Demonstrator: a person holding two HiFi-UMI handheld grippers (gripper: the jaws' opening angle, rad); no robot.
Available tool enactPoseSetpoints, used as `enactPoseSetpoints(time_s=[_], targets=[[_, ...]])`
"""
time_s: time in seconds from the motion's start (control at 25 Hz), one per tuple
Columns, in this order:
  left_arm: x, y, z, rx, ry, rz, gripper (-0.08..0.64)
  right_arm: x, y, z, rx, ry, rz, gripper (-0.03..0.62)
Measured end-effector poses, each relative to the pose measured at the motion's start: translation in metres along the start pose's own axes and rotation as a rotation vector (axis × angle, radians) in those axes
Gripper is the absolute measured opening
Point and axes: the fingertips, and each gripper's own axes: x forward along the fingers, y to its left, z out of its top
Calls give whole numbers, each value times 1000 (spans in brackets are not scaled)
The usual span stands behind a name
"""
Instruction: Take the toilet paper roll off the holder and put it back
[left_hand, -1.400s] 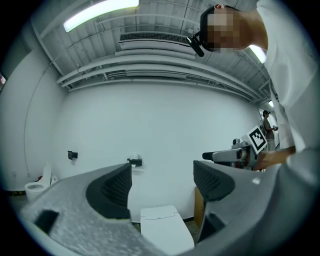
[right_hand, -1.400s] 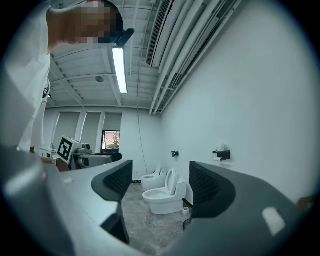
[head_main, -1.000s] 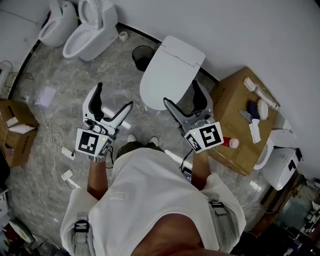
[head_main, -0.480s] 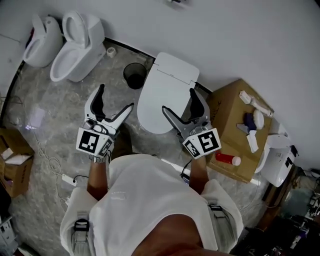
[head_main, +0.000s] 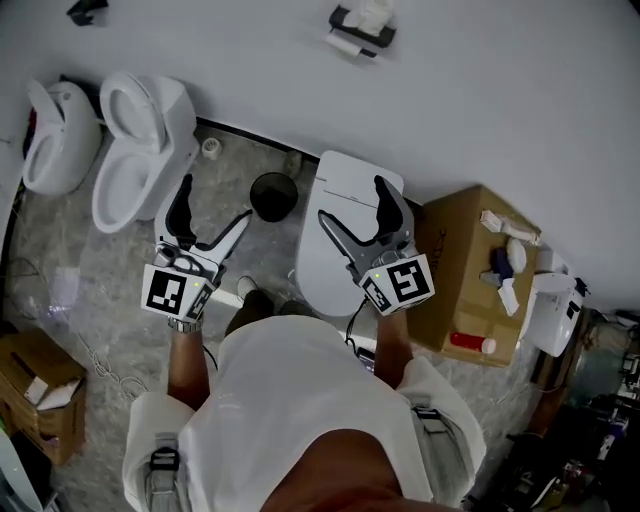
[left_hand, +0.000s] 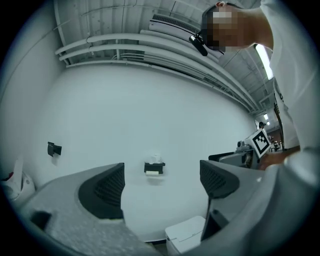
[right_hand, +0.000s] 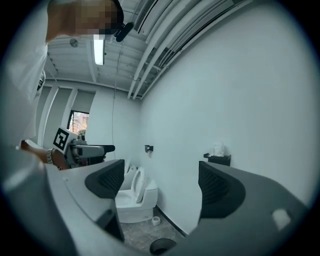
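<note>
Head view, roll holder well beyond fingers

Right hand-held gripper faces a white wall, jaws wide apart with nothing between them. A black holder topped with white paper hangs at right. A white toilet stands lid-up beyond, and the left hand-held gripper is at far left.

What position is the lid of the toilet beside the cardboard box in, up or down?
Down. In the head view the lid lies flat and closed, with no opening showing, unlike the open toilet to its left.
</note>
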Motion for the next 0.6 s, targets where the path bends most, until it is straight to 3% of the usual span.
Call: enactPoseSetpoints(time_s=[0.24,0.44,0.6], targets=[[53,41,-17,-26,48,-47,460,57,-80,18,-36,-26,-139,460],[105,80,-26,-11,84,-4,460,116,-158,10,-4,-46,-175,460],[149,97,-39,3,142,-34,460,173,-211,5,-35,-30,-192,460]])
